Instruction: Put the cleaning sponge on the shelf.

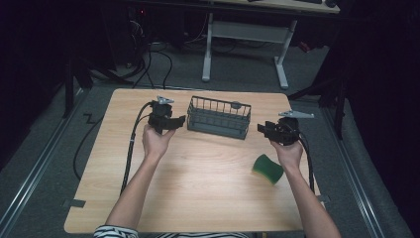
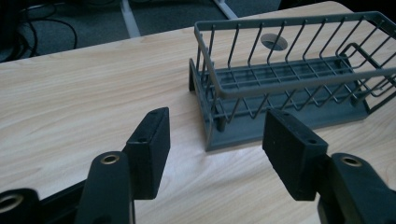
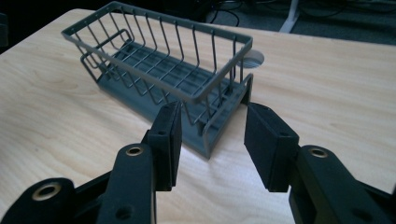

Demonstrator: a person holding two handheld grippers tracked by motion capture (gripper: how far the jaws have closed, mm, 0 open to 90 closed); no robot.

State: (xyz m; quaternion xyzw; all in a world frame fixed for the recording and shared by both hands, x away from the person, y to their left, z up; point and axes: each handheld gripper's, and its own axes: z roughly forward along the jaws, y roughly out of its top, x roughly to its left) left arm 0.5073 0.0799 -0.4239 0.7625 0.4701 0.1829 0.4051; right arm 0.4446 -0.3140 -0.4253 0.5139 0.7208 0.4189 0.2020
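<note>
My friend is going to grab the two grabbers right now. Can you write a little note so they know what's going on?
Left gripper: open, nothing between its jaws, just left of the grey wire basket.
Right gripper: open, holding nothing, just right of the basket; in the right gripper view the basket's end sits beyond the jaws, not pinched.
Basket: upright near the middle of the wooden table, empty.
Green sponge: lying on the table near the right wrist, untouched.
Done: nothing in the basket yet.
Left: probably grip the basket from both ends, or fetch the sponge; that's a guess.
</note>
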